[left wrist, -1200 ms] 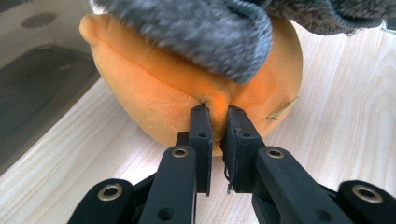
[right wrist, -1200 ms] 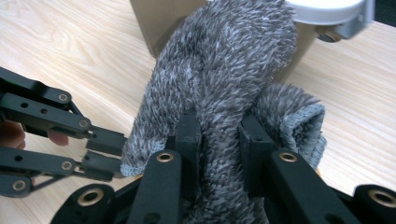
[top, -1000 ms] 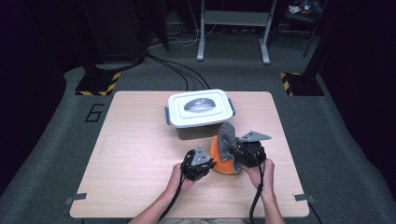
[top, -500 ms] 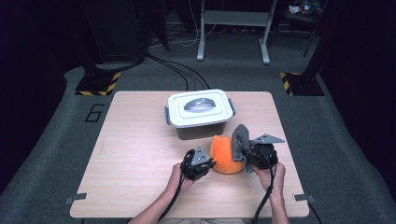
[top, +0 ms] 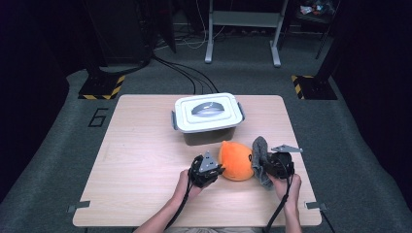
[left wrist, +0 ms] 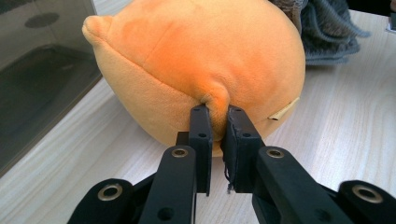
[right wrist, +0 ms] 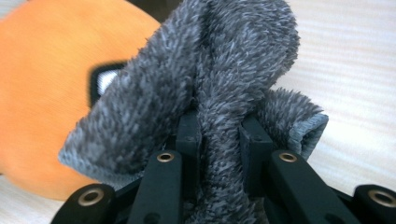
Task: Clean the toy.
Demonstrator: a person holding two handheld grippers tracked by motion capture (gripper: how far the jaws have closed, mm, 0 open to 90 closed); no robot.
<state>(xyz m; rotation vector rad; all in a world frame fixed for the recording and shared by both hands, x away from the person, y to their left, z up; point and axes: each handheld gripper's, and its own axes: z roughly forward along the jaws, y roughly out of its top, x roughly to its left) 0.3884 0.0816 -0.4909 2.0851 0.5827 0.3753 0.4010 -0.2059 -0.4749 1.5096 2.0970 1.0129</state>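
An orange plush toy (top: 236,160) rests on the wooden table (top: 141,160) in front of the box. My left gripper (top: 214,171) is shut on a pinch of the plush's fabric (left wrist: 215,100) at its left side. A grey fuzzy cloth (top: 260,155) hangs just right of the plush, and my right gripper (top: 265,165) is shut on a fold of it (right wrist: 219,135). In the right gripper view the cloth drapes over both jaws and hides their tips, with the orange plush (right wrist: 42,107) behind it at the left.
A white lidded plastic box (top: 208,118) with a grey handle stands at the table's far middle, just behind the plush; its dark wall (left wrist: 42,88) is close in the left gripper view. Bare tabletop lies to the left. Cables and stand legs are on the floor beyond.
My right gripper has pulled the grey cloth off the top of the plush and carried it right and down beside it. The left gripper kept its hold.
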